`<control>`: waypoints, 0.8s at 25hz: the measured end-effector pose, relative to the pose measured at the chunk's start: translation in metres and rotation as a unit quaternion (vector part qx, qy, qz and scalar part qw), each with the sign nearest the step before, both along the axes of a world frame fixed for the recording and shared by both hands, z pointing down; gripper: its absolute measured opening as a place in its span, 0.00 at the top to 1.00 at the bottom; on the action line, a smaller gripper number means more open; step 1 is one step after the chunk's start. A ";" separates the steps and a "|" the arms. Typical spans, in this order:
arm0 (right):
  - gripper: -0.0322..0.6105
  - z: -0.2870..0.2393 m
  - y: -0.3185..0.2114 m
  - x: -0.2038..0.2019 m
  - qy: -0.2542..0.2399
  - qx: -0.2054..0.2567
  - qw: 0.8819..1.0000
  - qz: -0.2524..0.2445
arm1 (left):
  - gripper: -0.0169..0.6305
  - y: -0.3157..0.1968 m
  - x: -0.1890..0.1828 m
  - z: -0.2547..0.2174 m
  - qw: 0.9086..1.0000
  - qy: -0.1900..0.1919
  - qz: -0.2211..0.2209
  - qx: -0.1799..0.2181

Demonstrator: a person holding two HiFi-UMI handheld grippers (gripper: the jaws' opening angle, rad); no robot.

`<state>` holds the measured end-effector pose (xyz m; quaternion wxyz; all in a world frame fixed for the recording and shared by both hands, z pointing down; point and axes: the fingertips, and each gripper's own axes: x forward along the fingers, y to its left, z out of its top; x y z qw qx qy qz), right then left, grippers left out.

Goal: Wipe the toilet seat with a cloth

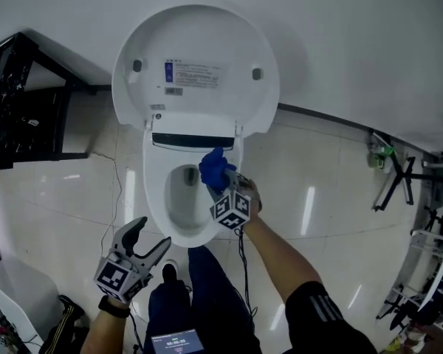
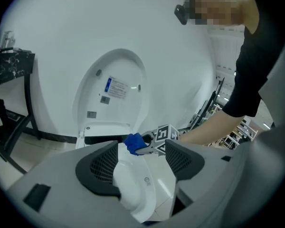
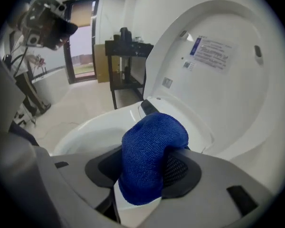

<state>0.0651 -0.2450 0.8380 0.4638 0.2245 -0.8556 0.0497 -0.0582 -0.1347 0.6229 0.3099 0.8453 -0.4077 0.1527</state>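
A white toilet stands with its lid [image 1: 196, 65] up and its seat rim [image 1: 156, 198] showing around the bowl. My right gripper [image 1: 218, 181] is shut on a blue cloth [image 1: 215, 169], which sits at the seat's back right, near the hinge. In the right gripper view the cloth [image 3: 149, 156] bulges between the pads and hides the fingertips. My left gripper [image 1: 149, 236] hangs open and holds nothing, low and left of the bowl's front. The left gripper view shows the seat [image 2: 133, 184] between its open jaws and the cloth [image 2: 133, 143] beyond them.
A black shelf rack [image 1: 22, 102] stands against the wall at left. A thin cable [image 1: 114, 198] runs over the tiled floor beside the bowl. Metal stands and clutter [image 1: 399, 183] are at the right. The person's legs and a shoe [image 1: 170, 275] are right before the toilet.
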 end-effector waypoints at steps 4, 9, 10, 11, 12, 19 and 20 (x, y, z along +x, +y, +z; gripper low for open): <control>0.58 0.055 -0.014 -0.009 0.062 0.013 0.996 -0.063 | 0.47 0.003 0.001 0.019 0.999 0.007 -0.021 -0.024; 0.58 0.100 -0.013 -0.006 0.114 0.006 0.990 -0.081 | 0.46 0.008 -0.003 0.034 0.998 0.006 -0.036 -0.045; 0.58 0.107 -0.015 -0.003 0.123 0.006 0.989 -0.084 | 0.46 0.007 -0.004 0.037 0.998 0.004 -0.037 -0.049; 0.58 0.113 -0.017 0.000 0.131 0.005 0.987 -0.089 | 0.46 0.006 -0.004 0.040 0.998 0.004 -0.039 -0.053; 0.58 0.117 -0.019 0.003 0.140 0.007 0.985 -0.098 | 0.46 0.006 -0.004 0.043 0.998 0.005 -0.040 -0.056; 0.57 0.115 -0.037 0.029 0.164 0.042 0.979 -0.111 | 0.46 -0.002 0.004 0.046 0.997 0.012 -0.036 -0.064; 0.57 0.113 -0.041 0.037 0.165 0.044 0.980 -0.098 | 0.46 -0.002 0.005 0.046 0.997 0.010 -0.034 -0.065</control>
